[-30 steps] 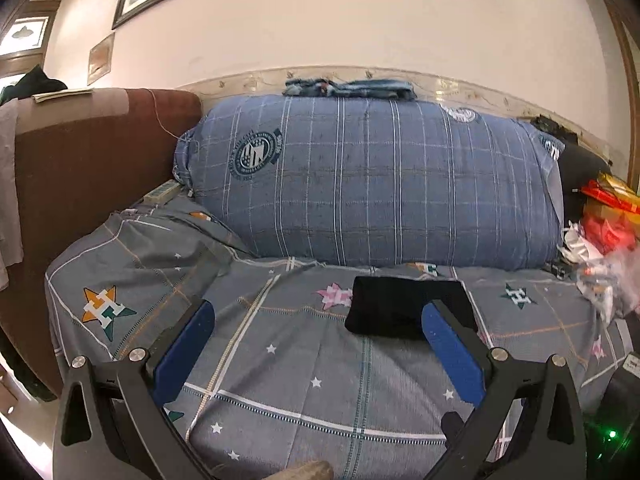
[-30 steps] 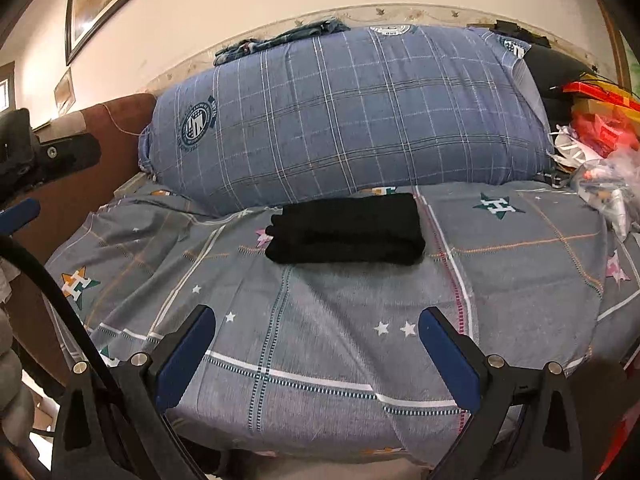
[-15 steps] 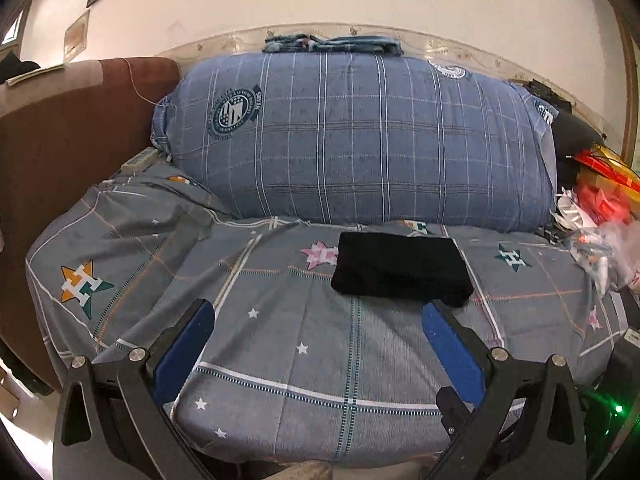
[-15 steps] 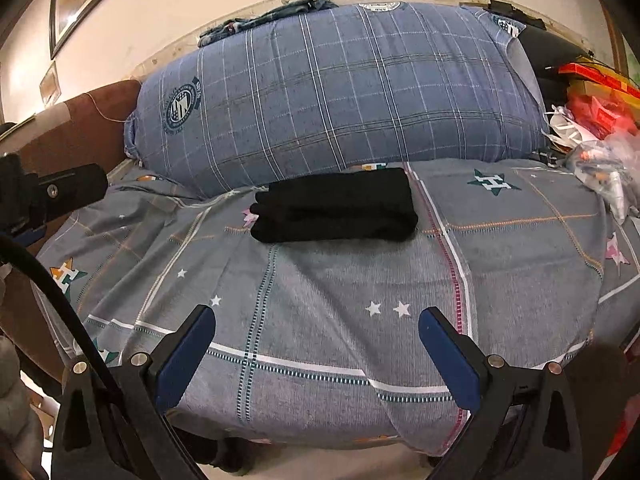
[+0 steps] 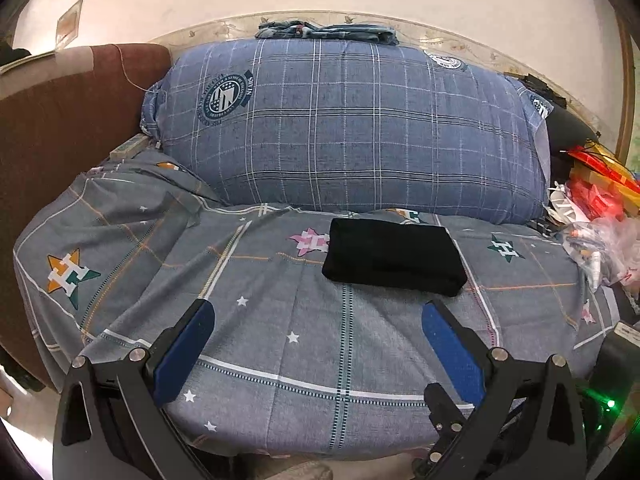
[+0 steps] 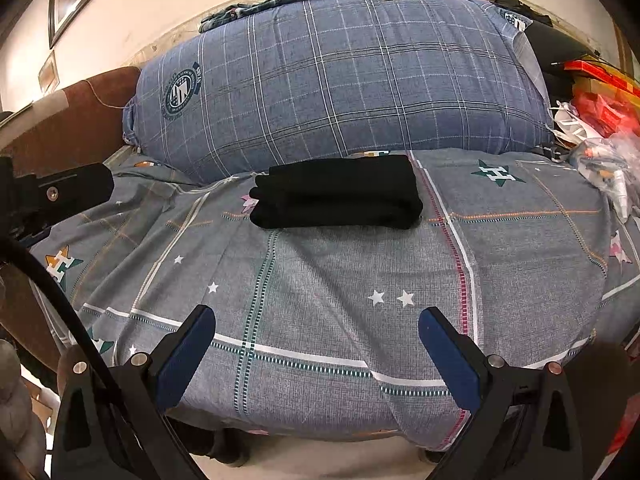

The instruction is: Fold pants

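Folded pants [image 5: 394, 256] mid-bed [image 5: 320, 360], both tools spread, well back

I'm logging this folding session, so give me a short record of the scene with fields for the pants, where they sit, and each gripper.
pants: black pants, folded into a compact rectangle
location: on the grey star-print sheet, just in front of the blue plaid pillow
left gripper: open, empty, clear of the pants
right gripper: open, empty, clear of the pants
clutter: red packaging and plastic bags at the right edge
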A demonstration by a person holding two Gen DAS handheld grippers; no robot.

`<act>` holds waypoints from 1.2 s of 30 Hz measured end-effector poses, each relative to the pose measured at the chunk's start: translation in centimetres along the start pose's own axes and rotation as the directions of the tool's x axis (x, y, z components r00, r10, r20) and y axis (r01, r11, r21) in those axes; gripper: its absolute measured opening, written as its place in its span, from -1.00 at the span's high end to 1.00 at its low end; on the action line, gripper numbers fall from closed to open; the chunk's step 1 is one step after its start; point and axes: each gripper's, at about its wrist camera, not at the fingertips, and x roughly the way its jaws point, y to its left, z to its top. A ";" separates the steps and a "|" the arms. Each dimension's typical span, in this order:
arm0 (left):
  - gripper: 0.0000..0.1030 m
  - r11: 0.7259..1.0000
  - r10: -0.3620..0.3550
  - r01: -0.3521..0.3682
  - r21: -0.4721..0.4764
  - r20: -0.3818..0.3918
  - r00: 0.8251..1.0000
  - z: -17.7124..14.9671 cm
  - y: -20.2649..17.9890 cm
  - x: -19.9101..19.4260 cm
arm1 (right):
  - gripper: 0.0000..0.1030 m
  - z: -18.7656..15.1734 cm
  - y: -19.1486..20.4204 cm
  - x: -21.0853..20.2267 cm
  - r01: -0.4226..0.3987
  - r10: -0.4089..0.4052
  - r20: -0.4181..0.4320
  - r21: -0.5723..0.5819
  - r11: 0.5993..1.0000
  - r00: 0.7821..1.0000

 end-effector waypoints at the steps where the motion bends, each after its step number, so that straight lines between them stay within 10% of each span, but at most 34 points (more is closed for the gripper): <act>1: -1.00 1.000 -0.009 0.009 -0.002 0.001 1.000 0.0 0.0 0.0 | -1.00 0.0 0.0 0.0 0.000 0.000 -0.002 -0.001 1.000 1.000; 36: -1.00 0.996 -0.064 0.056 -0.069 -0.121 0.991 -1.6 0.9 3.4 | -1.00 -1.0 -1.4 2.7 0.037 -0.032 -0.105 0.051 0.998 0.994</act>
